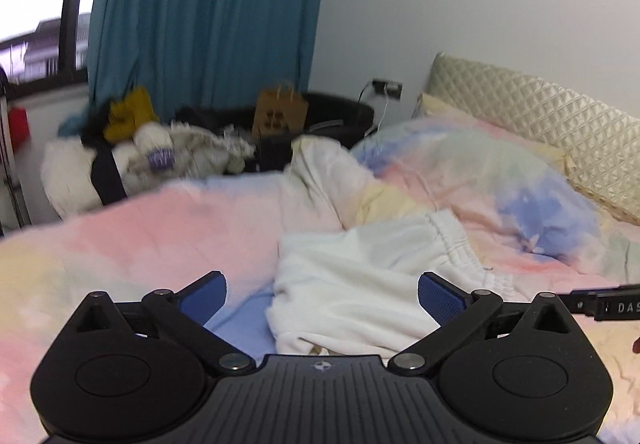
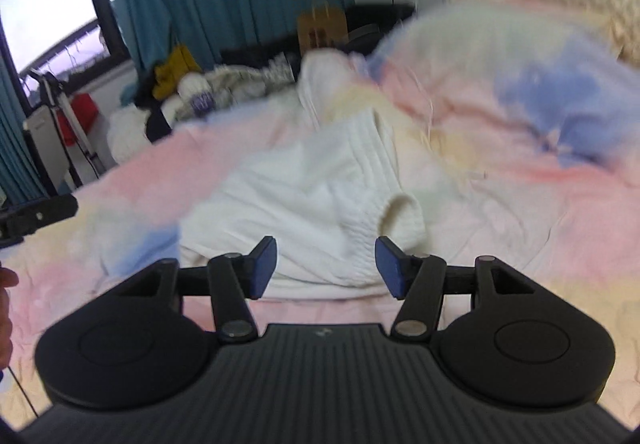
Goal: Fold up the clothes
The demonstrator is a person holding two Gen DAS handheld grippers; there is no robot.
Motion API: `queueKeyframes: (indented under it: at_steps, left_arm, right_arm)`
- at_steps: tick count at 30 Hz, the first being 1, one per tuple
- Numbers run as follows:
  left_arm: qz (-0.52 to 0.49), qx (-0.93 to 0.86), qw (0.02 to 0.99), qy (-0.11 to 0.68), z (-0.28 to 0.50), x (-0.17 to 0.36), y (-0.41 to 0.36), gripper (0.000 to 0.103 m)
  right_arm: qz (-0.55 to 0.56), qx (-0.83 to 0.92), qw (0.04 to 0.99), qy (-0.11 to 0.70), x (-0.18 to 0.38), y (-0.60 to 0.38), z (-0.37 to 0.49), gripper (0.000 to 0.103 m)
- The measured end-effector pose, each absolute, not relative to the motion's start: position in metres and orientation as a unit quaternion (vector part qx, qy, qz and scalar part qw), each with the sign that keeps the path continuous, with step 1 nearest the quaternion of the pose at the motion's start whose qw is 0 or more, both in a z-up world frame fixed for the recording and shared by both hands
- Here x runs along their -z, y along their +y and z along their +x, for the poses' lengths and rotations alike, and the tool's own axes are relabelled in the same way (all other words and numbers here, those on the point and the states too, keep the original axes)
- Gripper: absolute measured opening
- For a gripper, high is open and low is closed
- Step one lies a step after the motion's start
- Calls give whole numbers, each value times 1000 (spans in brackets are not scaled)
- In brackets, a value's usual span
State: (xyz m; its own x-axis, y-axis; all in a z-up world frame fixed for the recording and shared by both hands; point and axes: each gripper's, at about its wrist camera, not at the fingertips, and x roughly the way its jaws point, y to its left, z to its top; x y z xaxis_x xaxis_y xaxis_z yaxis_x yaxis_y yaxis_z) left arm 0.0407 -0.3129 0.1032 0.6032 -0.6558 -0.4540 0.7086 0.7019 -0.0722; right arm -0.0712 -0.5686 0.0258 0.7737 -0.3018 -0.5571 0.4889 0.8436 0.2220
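A white fleece garment [image 1: 360, 276] with an elastic waistband lies crumpled on the pastel tie-dye bedspread [image 1: 140, 228]. My left gripper [image 1: 322, 294] hovers above its near edge with the blue pads spread wide and nothing between them. In the right wrist view the same garment [image 2: 304, 196] sits ahead, its ribbed cuff bulging at the right. My right gripper [image 2: 326, 268] is open above the garment's near edge, its pads apart and clear of the cloth. The right gripper's finger [image 1: 600, 304] shows at the left wrist view's right edge.
A pile of clothes [image 1: 152, 148] and a brown paper bag [image 1: 280, 116] lie beyond the bed's far side, before a teal curtain [image 1: 208, 12]. A quilted headboard [image 1: 540, 116] and pillow [image 1: 500, 172] stand at the right. The left gripper's finger [image 2: 36, 218] shows at the left edge.
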Motion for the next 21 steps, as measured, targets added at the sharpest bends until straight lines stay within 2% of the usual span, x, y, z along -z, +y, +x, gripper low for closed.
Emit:
queueKeyframes:
  at_steps: [10, 21]
  left_arm:
    - [48, 379, 902, 199, -42, -146, -239, 103]
    - [54, 339, 920, 188, -86, -136, -173, 103]
  right_arm:
    - [121, 239, 943, 198, -61, -468, -97, 58]
    - [112, 250, 946, 170, -48, -403, -109, 57]
